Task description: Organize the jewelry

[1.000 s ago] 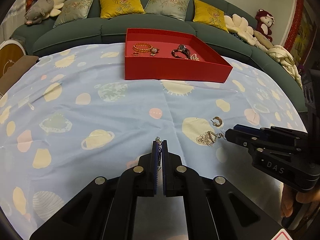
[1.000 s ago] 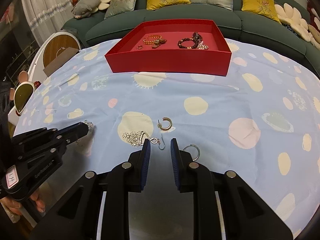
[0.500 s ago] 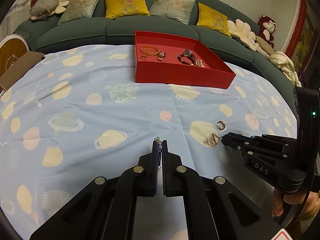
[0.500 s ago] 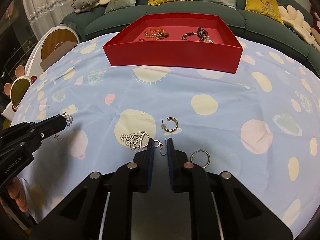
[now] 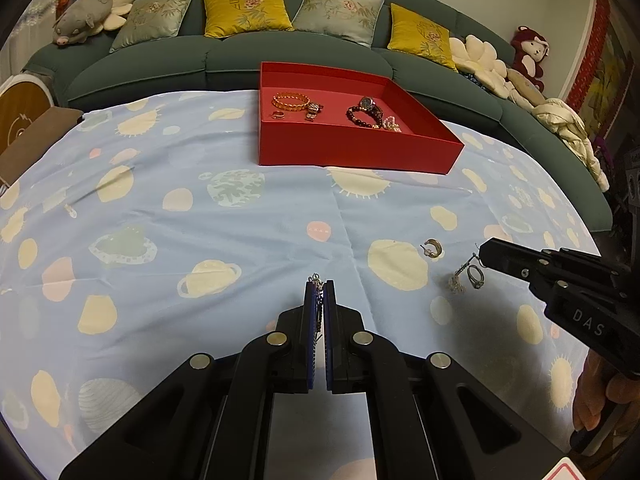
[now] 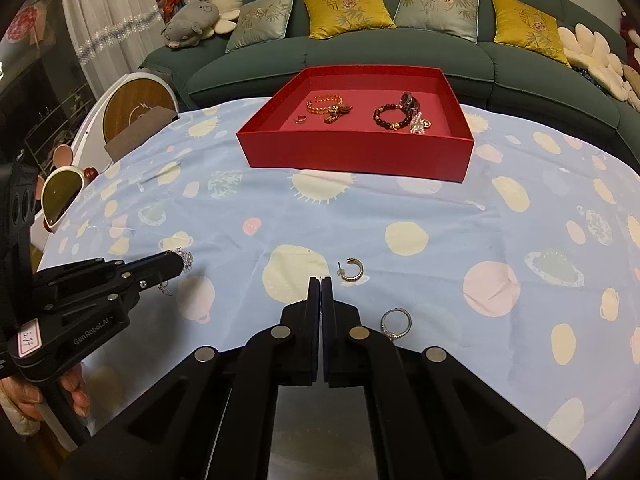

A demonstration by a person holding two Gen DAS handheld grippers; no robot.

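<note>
Jewelry on worktop: one hoop earring, one ring. Red tray, far, holds two bracelets and smaller pieces. Left gripper grasps one crystal earring; right gripper clenches one dangling silver earring.

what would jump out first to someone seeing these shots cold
The red tray at the far side of the planet-print cloth, with bracelets lying in it, draws the eye first. Nearer, a gold hoop earring and a silver ring lie loose on the cloth. The left gripper is shut on a sparkly dangling earring; the right gripper hangs another earring above the cloth.
</note>
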